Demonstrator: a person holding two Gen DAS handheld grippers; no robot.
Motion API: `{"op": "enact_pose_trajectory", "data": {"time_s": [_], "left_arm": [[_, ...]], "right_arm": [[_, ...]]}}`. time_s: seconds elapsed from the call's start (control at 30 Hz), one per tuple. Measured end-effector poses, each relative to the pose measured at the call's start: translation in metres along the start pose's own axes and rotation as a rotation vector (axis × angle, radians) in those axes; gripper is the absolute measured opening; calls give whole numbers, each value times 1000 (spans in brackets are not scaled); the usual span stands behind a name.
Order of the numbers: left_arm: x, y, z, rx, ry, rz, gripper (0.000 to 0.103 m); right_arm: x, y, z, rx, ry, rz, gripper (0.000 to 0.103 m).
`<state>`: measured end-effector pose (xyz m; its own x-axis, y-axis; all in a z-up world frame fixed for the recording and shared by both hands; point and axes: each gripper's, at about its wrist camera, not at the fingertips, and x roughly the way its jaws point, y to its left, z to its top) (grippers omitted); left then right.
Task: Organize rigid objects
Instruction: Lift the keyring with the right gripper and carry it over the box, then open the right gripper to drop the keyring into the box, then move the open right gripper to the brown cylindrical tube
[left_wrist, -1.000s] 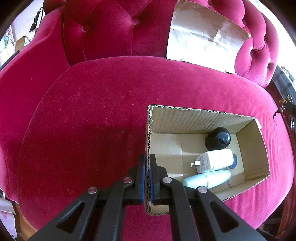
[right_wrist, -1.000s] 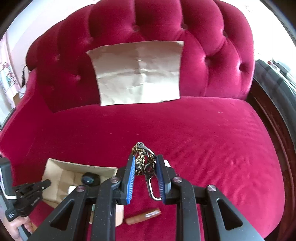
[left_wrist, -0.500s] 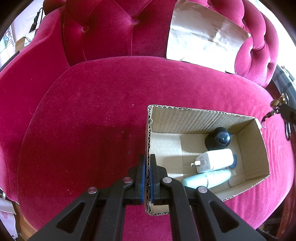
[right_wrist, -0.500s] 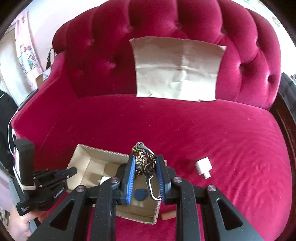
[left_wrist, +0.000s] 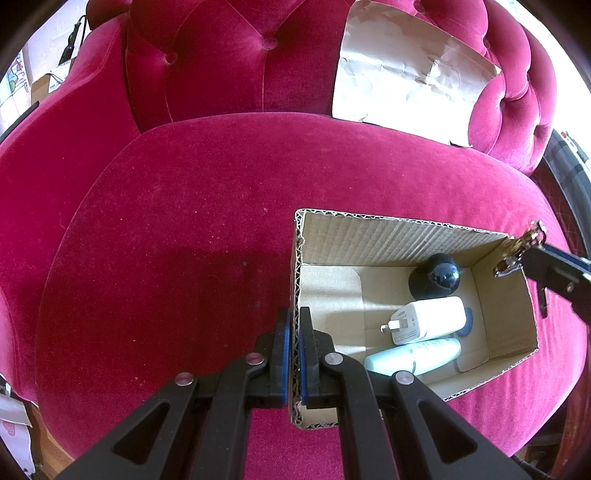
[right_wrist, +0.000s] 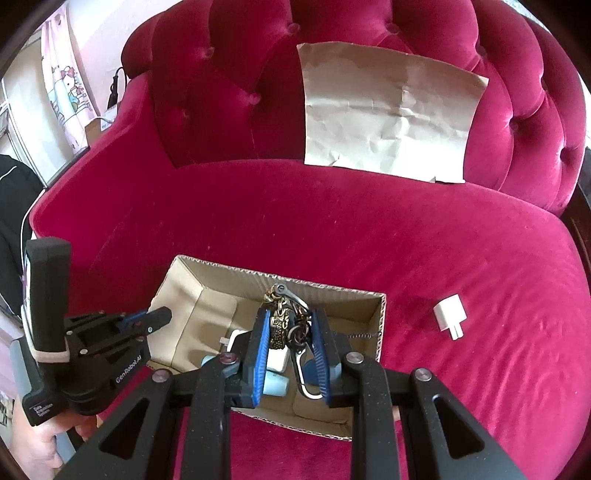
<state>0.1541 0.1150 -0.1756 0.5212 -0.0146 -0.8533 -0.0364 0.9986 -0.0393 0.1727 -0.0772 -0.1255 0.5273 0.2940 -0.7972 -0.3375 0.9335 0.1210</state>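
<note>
At the sofa seat's front edge, the left gripper (left_wrist: 291, 354) has its fingers clamped on the near wall of the cardboard box (left_wrist: 388, 240), steadying it. Above the box, the right gripper (right_wrist: 290, 343) is closed on a keychain (right_wrist: 282, 317) with a dangling carabiner. Inside lie a pale tube (left_wrist: 413, 356), a white charger (left_wrist: 428, 319) and a black ball (left_wrist: 437, 275). Beyond, toward the seat's right edge, a small white plug (right_wrist: 448, 315) waits. The carabiner could snag on the fingers at release, dragging the keychain outside the box.

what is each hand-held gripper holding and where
The right hand-held gripper clamps a keychain by its ornate middle; the left hand-held gripper pinches the cardboard box by its near end wall.
</note>
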Motion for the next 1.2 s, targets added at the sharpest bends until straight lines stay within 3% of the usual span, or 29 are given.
{"op": "enact_pose_trajectory", "data": {"time_s": [0.77,0.83,0.87,0.93,1.03,1.2], "left_arm": [[1,-4,0,5,0,8,3],[1,-4,-1,6,-1,8,3],[1,-4,-1,7,-1,10,3],[1,-4,0,6,-2,10,3],[1,-4,0,5,-2,10,3],[1,-4,-1,5,-2,11,3]], "right_arm": [[18,4,-9,5,37,-17,25],[18,4,-8,1,29,-35,56],[18,3,-8,-1,22,-53,64],[17,1,-8,-1,18,-65,90],[19,-1,-8,1,23,-70,103],[21,-4,-8,-1,25,-92,103]]}}
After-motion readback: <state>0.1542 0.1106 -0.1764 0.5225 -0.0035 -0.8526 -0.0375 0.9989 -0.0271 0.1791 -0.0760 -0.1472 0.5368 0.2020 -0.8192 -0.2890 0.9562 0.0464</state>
